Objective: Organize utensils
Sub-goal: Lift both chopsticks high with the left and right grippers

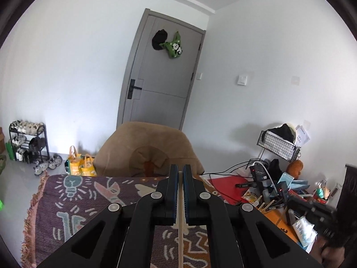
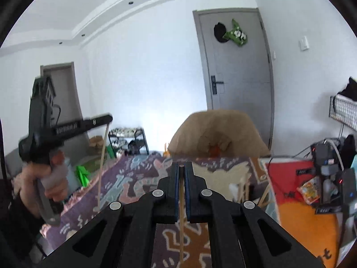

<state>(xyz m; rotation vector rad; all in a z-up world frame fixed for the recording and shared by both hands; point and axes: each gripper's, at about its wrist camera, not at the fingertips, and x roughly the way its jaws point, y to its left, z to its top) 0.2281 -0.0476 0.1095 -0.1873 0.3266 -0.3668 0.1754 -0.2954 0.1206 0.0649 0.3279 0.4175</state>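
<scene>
My left gripper point(image 1: 180, 171) is shut on a pale wooden chopstick point(image 1: 180, 230) that hangs down between the fingers over the patterned cloth. My right gripper point(image 2: 181, 167) is shut on another wooden chopstick point(image 2: 181, 227), also hanging down. In the right wrist view the left gripper point(image 2: 107, 119) is raised at the left, held by a hand, with its chopstick point(image 2: 102, 160) dangling to the cloth. Several more wooden utensils point(image 2: 243, 187) stand upright to the right of my right gripper; they also show in the left wrist view point(image 1: 265, 205).
A purple patterned cloth point(image 1: 89, 201) covers the table. A brown chair point(image 1: 147, 147) stands behind it. Chargers, cables and packets point(image 1: 267, 178) clutter the red-orange mat point(image 2: 296, 218) at the right. A wire basket point(image 1: 279, 145), a shoe rack point(image 1: 29, 143) and a grey door point(image 1: 165, 71) are behind.
</scene>
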